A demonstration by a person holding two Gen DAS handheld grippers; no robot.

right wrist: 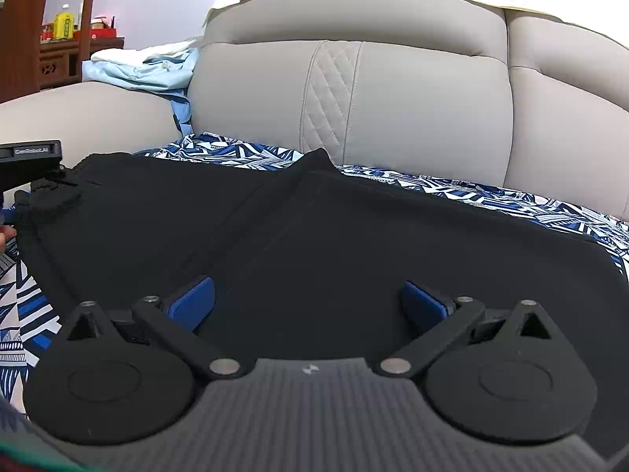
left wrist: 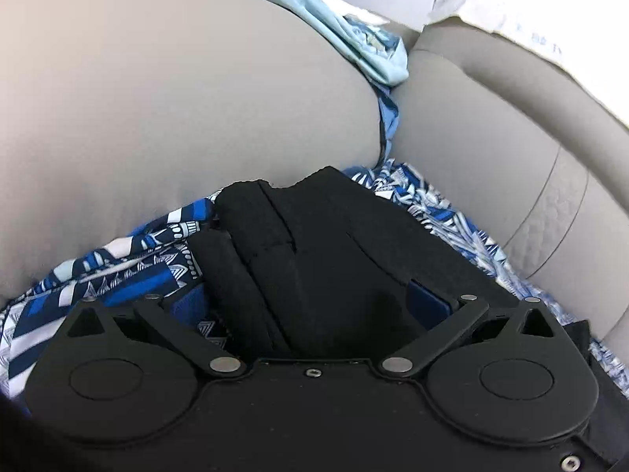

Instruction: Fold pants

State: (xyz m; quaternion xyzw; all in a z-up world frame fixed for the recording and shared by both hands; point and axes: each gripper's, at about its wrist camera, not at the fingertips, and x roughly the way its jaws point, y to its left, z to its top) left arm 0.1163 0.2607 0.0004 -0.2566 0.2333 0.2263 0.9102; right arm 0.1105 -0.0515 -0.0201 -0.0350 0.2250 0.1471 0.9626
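Observation:
Black pants [right wrist: 298, 232] lie spread on a blue-and-white patterned cloth [right wrist: 491, 192] on a sofa seat. My right gripper [right wrist: 308, 303] is open, its blue pads [right wrist: 192, 303] wide apart over the near edge of the pants. My left gripper [left wrist: 310, 303] has its blue pads [left wrist: 426, 299] apart, with bunched black pants [left wrist: 298, 251] lying between them at the waistband end. The left gripper also shows at the left edge of the right wrist view [right wrist: 35, 161], at the pants' left end.
A grey sofa backrest [right wrist: 393, 98] rises behind the pants. A grey armrest [left wrist: 157, 98] stands at the left. Light blue clothes [right wrist: 149, 67] are piled on the armrest. Wooden furniture [right wrist: 59, 59] stands far left.

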